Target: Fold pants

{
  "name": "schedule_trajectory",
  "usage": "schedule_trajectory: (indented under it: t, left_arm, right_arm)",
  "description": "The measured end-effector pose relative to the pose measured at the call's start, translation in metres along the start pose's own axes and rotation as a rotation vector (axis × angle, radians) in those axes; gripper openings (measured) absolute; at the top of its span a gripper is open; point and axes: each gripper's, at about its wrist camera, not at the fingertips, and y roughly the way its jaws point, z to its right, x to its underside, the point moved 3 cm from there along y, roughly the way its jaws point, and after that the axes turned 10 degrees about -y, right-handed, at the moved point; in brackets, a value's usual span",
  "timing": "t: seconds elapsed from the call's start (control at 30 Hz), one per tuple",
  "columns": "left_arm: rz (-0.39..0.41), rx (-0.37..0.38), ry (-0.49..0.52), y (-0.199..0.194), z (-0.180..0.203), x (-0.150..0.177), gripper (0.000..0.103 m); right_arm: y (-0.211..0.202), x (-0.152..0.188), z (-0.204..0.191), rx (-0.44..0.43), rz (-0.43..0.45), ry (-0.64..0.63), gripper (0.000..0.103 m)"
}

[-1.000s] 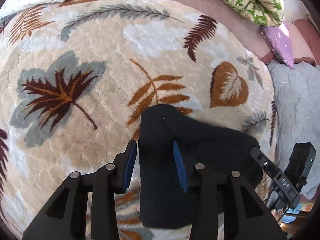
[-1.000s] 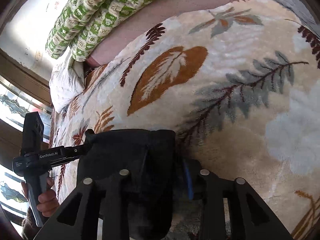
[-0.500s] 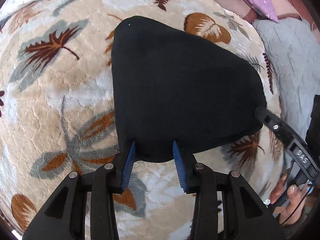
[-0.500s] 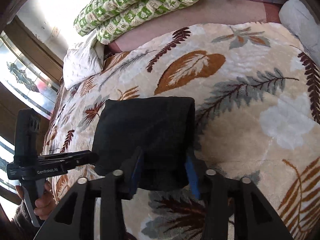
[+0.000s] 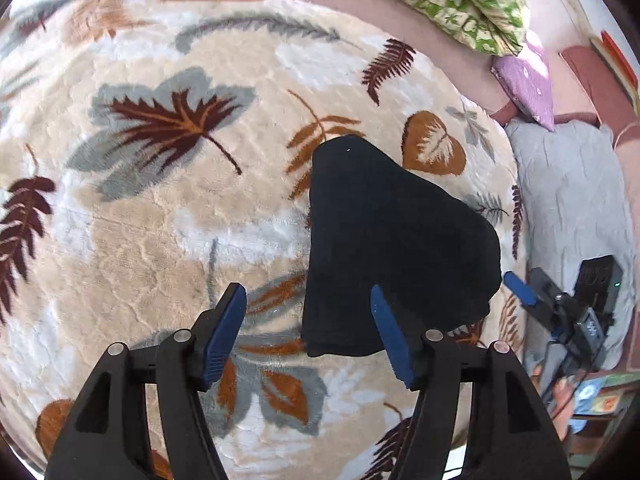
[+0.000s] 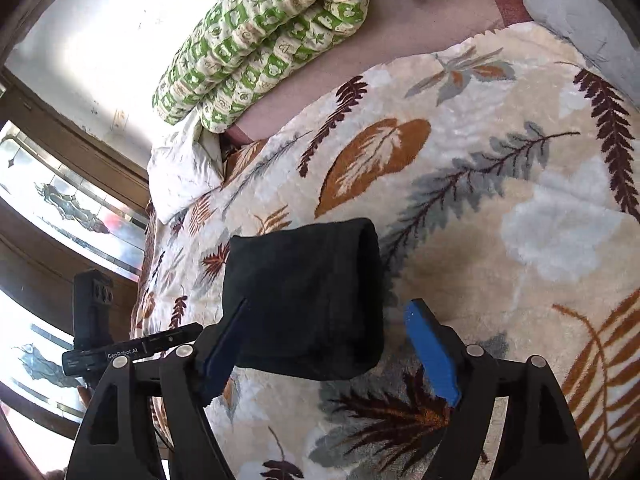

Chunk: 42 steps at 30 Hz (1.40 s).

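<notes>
Both grippers are spread wide with nothing in them: the left gripper (image 5: 306, 330) hovers at the near left edge of the pants (image 5: 392, 248), the right gripper (image 6: 328, 340) straddles the near end. The black pants lie folded into a compact bundle on the leaf-print blanket (image 5: 160, 220). Farther back sits a green patterned quilt (image 6: 260, 36).

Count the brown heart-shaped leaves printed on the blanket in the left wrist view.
1: the brown heart-shaped leaf lies just right of the folded black pants. More may be hidden beneath them.
</notes>
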Motion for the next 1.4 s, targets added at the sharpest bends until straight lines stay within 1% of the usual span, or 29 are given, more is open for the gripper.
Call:
schedule_trajectory:
  t: [0.1, 0.2, 0.3, 0.43, 0.53, 0.57, 0.67, 0.73, 0.8, 0.87, 0.93, 1.0, 1.03, 1.07, 1.13, 1.17, 1.2, 1.23, 1.3, 1.4]
  left_arm:
    - [-0.057, -0.005, -0.012, 0.017, -0.001, -0.006, 0.064]
    - [-0.073, -0.023, 0.015, 0.031, 0.006, -0.003, 0.064]
    - [-0.076, -0.025, 0.034, 0.034, 0.009, 0.0, 0.064]
    - [-0.056, 0.017, 0.047, 0.039, 0.011, -0.003, 0.064]
    - [-0.082, 0.045, 0.036, 0.048, 0.015, -0.005, 0.064]
    - [-0.085, 0.046, 0.042, 0.05, 0.018, -0.004, 0.067]
    - [-0.09, 0.057, 0.09, 0.054, 0.03, -0.004, 0.07]
    - [-0.113, 0.086, 0.104, 0.058, 0.035, -0.003, 0.071]
    - [-0.118, 0.096, 0.116, 0.061, 0.037, -0.004, 0.073]
    - [-0.121, 0.126, 0.122, 0.059, 0.036, -0.004, 0.073]
    - [-0.118, 0.16, 0.106, 0.058, 0.033, -0.005, 0.072]
    - [-0.103, 0.166, 0.084, 0.058, 0.032, -0.004, 0.066]
    - [-0.097, 0.167, 0.087, 0.058, 0.035, -0.003, 0.058]
    - [-0.087, 0.172, 0.096, 0.057, 0.037, -0.001, 0.049]
    - [-0.078, 0.204, 0.089, 0.052, 0.034, 0.0, 0.038]
    - [-0.081, 0.23, 0.071, 0.051, 0.031, 0.0, 0.033]
    - [-0.085, 0.264, 0.053, 0.048, 0.028, 0.0, 0.031]
    - [-0.087, 0.282, 0.044, 0.046, 0.026, 0.0, 0.029]
    - [-0.088, 0.308, 0.05, 0.04, 0.027, 0.004, 0.027]
    - [-0.081, 0.337, 0.065, 0.024, 0.023, 0.012, 0.023]
  right_arm:
    - [0.016, -0.005, 0.004, -0.007, -0.039, 0.029, 0.083]
    - [0.038, -0.004, 0.013, 0.01, -0.094, 0.051, 0.083]
    - [0.049, -0.001, 0.018, -0.035, -0.107, 0.087, 0.083]
    - [0.058, 0.002, 0.021, -0.048, -0.126, 0.076, 0.083]
    - [0.063, 0.004, 0.024, -0.079, -0.134, 0.075, 0.083]
    - [0.066, 0.004, 0.024, -0.083, -0.136, 0.075, 0.083]
    - [0.07, 0.004, 0.025, -0.121, -0.127, 0.084, 0.086]
    - [0.071, 0.004, 0.026, -0.152, -0.124, 0.098, 0.087]
    - [0.07, 0.006, 0.029, -0.178, -0.119, 0.108, 0.086]
    - [0.07, 0.007, 0.03, -0.189, -0.125, 0.102, 0.085]
    - [0.071, 0.007, 0.029, -0.193, -0.137, 0.09, 0.085]
    - [0.074, 0.006, 0.026, -0.174, -0.155, 0.057, 0.085]
    - [0.076, 0.005, 0.023, -0.143, -0.16, 0.037, 0.08]
    - [0.079, 0.005, 0.019, -0.097, -0.166, 0.013, 0.069]
    - [0.085, 0.006, 0.011, -0.071, -0.176, 0.003, 0.053]
    - [0.084, 0.008, 0.011, -0.062, -0.159, 0.014, 0.052]
    - [0.081, 0.01, 0.012, -0.07, -0.14, 0.033, 0.05]
    - [0.078, 0.012, 0.015, -0.084, -0.124, 0.06, 0.043]
    - [0.072, 0.021, 0.02, -0.108, -0.093, 0.122, 0.042]
    - [0.064, 0.03, 0.016, -0.111, -0.065, 0.149, 0.042]
